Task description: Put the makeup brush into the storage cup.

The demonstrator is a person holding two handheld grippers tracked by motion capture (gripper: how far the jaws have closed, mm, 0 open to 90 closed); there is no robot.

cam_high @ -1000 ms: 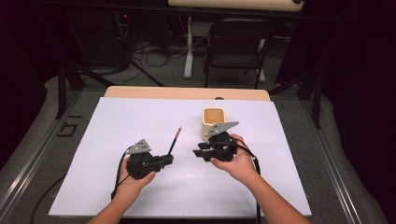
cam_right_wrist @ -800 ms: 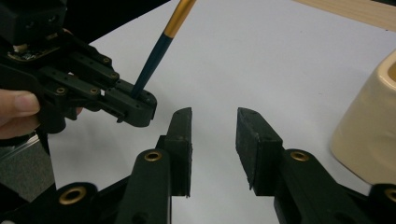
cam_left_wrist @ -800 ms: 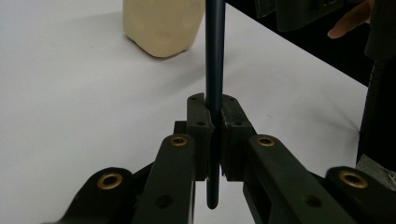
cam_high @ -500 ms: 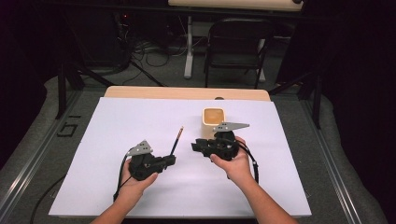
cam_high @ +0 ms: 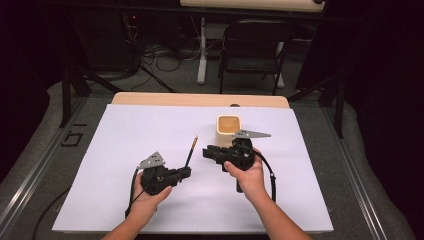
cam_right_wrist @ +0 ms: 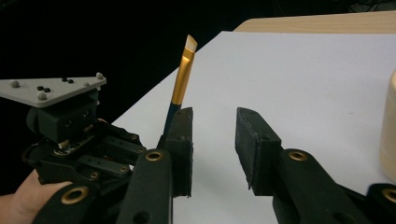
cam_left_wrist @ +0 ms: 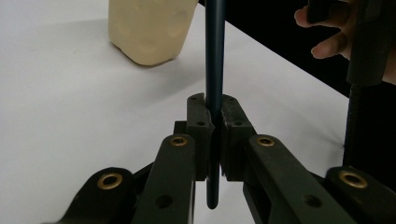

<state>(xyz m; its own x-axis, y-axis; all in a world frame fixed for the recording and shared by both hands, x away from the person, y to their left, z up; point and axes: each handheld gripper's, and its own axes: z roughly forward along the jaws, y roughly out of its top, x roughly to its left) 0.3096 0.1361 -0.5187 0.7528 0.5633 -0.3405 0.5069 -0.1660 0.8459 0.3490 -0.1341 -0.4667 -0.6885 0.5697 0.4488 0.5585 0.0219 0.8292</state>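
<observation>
My left gripper (cam_high: 186,172) is shut on the dark handle of a paintbrush (cam_high: 191,150), which slants up and away over the white sheet. In the left gripper view the pads (cam_left_wrist: 201,122) pinch the blue handle (cam_left_wrist: 215,56) low on its length. My right gripper (cam_high: 206,152) points left toward the brush with its jaws apart and nothing between them. The right gripper view shows the gold ferrule and white bristles (cam_right_wrist: 183,74) just behind its left fingertip (cam_right_wrist: 182,135). A cream cup (cam_high: 229,126) stands behind the right hand.
A white sheet (cam_high: 125,135) covers the table, with a wooden edge (cam_high: 200,99) at the back. A folding chair (cam_high: 252,50) and cables lie on the floor beyond. The cup (cam_left_wrist: 149,28) stands beyond the left jaws, a little left of the handle.
The right gripper has swung its jaws leftward toward the brush, and its grey plate has shifted right. The left gripper and brush have barely moved.
</observation>
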